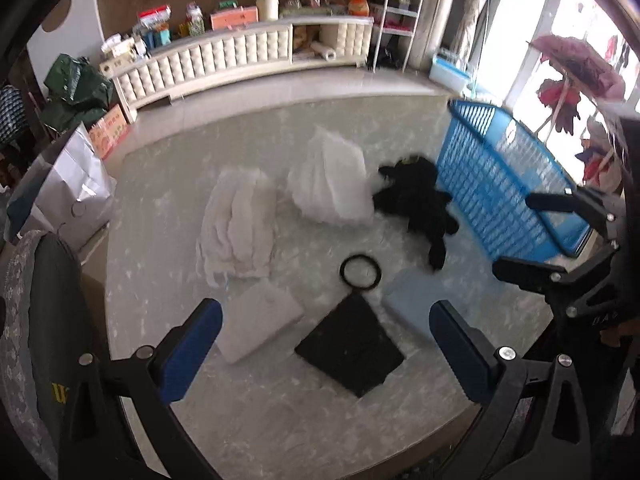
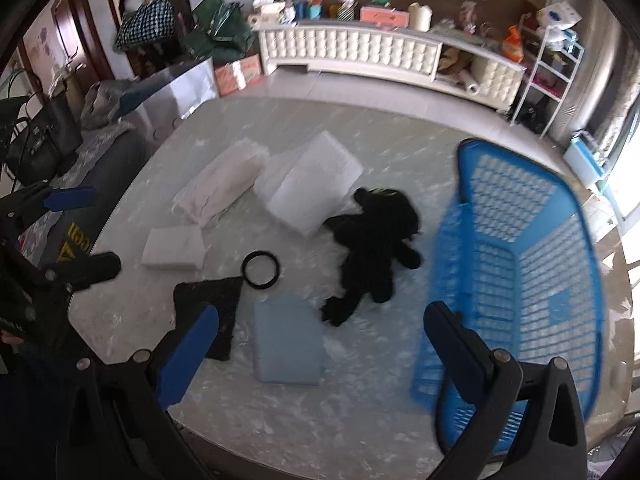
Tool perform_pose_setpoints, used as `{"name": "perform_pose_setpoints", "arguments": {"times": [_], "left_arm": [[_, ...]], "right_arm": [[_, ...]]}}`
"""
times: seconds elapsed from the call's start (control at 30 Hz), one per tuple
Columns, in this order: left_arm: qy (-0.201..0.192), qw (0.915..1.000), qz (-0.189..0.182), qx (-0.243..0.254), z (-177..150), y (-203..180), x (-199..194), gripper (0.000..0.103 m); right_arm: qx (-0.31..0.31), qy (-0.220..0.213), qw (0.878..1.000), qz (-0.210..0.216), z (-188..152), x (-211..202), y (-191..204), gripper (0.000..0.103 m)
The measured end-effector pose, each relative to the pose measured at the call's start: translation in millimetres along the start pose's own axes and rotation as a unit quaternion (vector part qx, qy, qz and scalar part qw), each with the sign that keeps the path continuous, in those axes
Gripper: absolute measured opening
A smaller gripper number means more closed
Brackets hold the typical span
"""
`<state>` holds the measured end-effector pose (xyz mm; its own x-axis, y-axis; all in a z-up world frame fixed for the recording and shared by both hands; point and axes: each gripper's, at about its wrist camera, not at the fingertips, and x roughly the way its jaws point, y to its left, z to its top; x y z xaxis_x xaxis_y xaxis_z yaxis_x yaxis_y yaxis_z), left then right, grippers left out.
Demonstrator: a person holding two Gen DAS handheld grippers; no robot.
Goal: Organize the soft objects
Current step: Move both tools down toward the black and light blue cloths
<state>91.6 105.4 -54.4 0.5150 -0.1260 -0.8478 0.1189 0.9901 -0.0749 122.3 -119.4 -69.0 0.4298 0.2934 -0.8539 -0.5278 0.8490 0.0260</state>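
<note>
While both grippers [image 1: 326,348] [image 2: 320,354] gape (holding nothing), black plush [image 2: 376,248] touches pillow [image 2: 316,184].

Marbled table [image 1: 280,400]; tufted white sideboard [image 1: 240,56]; bright window [image 1: 520,20]

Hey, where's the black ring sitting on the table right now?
In both wrist views the black ring lies flat mid-table, touching the far corner of the black cloth, with the black plush toy to its right.
</note>
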Motion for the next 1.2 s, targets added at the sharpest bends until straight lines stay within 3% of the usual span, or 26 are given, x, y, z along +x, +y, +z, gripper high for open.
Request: {"name": "perform_pose_setpoints", "arguments": {"times": [0.1,0.23,0.33,0.5,0.6,0.73,0.87,1.13,1.2], "left_arm": [[0.031,0.9995,-0.004,0.005,-6.5,4.4,16.8,0.103],[0.050,0.9986,0.016,0.005,-12.6,11.2,34.6,0.103],[0.074,0.9971,0.017,-0.008,-17.3,19.3,48.4,0.103],[0.102,0.9944,0.024,-0.011,-26.5,25.0,66.5,0.103],[0.101,0.9946,0.023,-0.001,-33.6,22.9,69.7,0.103],[0.129,0.9914,0.018,-0.008,-43.8,23.1,84.1,0.103],[0.146,0.9892,0.009,-0.011,-51.8,21.2,95.8,0.103],[0.161,0.9868,0.003,-0.017,-59.8,13.8,114.8,0.103],[0.165,0.9861,0.002,-0.023,-62.0,13.1,120.2,0.097]], "right_arm": [[-0.013,0.026,1.000,0.010,2.3,15.0,7.4,0.103],[-0.020,0.075,0.997,0.020,-0.1,35.7,13.6,0.103],[-0.037,0.082,0.996,-0.003,-1.5,45.4,19.9,0.103],[-0.060,0.100,0.993,0.001,-4.8,58.6,32.2,0.102],[-0.075,0.105,0.992,0.007,-6.2,66.6,38.4,0.092],[-0.076,0.128,0.989,0.025,-12.2,77.7,40.0,0.080],[-0.092,0.137,0.986,0.017,-20.3,85.1,43.8,0.076],[-0.085,0.157,0.984,0.018,-27.1,98.5,40.6,0.058],[-0.086,0.160,0.983,0.018,-30.7,99.8,40.7,0.058]]}}
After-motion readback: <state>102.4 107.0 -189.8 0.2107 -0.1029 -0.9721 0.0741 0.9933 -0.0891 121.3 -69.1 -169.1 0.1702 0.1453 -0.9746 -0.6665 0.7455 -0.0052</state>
